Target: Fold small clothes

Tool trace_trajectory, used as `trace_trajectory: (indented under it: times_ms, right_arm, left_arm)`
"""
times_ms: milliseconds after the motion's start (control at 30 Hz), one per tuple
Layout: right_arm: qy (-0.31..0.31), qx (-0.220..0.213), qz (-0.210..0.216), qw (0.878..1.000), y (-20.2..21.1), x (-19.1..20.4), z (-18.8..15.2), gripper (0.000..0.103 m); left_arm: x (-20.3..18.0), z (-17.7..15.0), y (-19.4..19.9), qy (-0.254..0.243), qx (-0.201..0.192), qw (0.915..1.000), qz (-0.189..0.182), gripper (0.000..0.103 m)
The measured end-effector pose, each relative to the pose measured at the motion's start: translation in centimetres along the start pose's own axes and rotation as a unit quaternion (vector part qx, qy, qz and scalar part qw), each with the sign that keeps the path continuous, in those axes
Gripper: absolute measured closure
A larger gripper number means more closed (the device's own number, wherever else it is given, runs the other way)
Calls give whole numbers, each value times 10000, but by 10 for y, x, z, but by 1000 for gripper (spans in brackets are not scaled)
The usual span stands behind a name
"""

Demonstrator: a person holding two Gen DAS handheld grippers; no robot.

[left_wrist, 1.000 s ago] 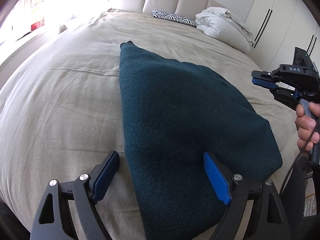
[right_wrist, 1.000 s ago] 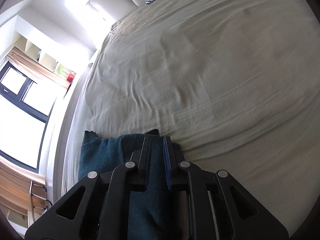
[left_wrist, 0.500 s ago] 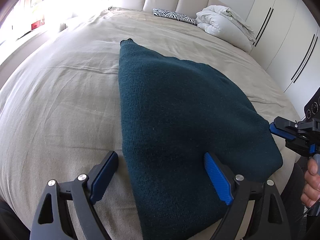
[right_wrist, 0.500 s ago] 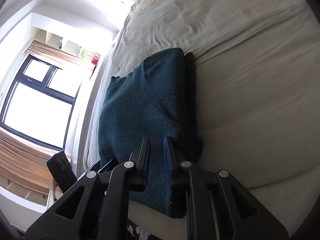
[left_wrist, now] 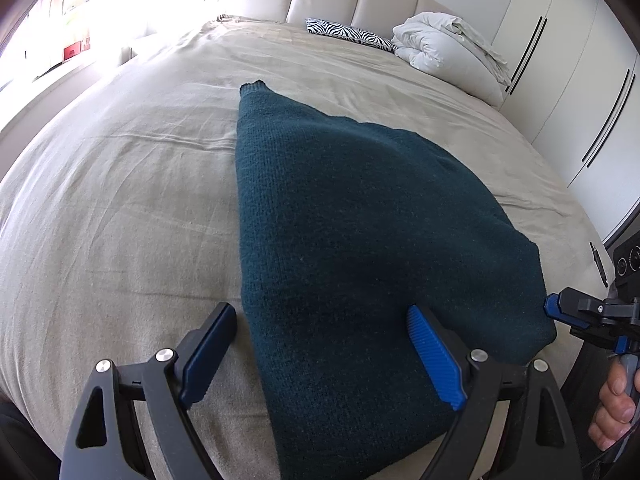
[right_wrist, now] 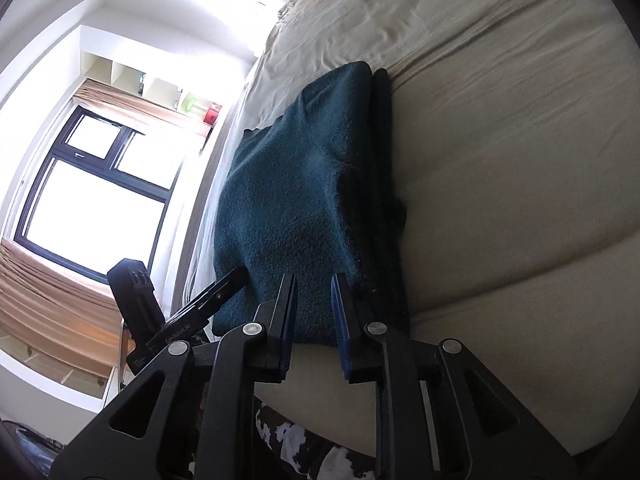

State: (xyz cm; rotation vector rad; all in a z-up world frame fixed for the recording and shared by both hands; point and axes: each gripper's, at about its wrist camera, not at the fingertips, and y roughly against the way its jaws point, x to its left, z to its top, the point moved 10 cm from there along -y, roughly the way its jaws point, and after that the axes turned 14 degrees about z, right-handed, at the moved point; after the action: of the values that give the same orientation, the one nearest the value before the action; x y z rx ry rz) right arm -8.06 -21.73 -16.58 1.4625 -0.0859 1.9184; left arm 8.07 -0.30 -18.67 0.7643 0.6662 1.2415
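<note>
My left hand-held gripper (left_wrist: 320, 354) is spread wide with nothing between its pads, straddling the near left part of the sweater (left_wrist: 360, 240): one finger is on the bare bed (left_wrist: 120, 208) just beside the sweater's left edge, the other rests on the knit. My right hand-held gripper (right_wrist: 314, 316) has its jaws parted only a little, nothing pinched, tips just at the sweater's near right corner. The sweater lies flat on the bed close to the near edge, already doubled, with stacked layers showing along its right side.

I judge the step in hand to be taking hold of the near edge for the next fold toward the headboard. To do it well I'd open the right wider, slide the lower finger under all the layers at that corner, and close firmly; the left should shift onto the near left corner and do likewise. Catching only the top layer would pull the fold apart. Then lift both corners evenly.
</note>
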Motion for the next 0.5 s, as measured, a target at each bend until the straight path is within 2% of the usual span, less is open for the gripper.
trace_trajectory:
  times_ms: [100,167,233,267,367,500]
  right_arm:
    - [166,168,43,9997,-6,10,-4,86]
    - [-99,336,-188,9992,-15,-15,-17,87]
    - [-243,11,330,9992,-13,-24,-22,88]
    - [-265,-57,404,9988,-10,-25,-23,87]
    - [21,70,12,10000,-4,-15,-23,87]
    - [549,-148,-369,9977,9,8,-4,86]
  left_arm:
    - [0,0,-1,-5,6,10000,-11,14]
    - [0,-1,-1,-15,21,10000,-15,14]
    - [1,0,0,-8,9,10000,-22,14]
    - [1,1,0,-5,1,10000,-22,14]
    - [3,6,5,-39,-130,9999,39,14]
    - [6,27,29,-127,-613,9978,196,14]
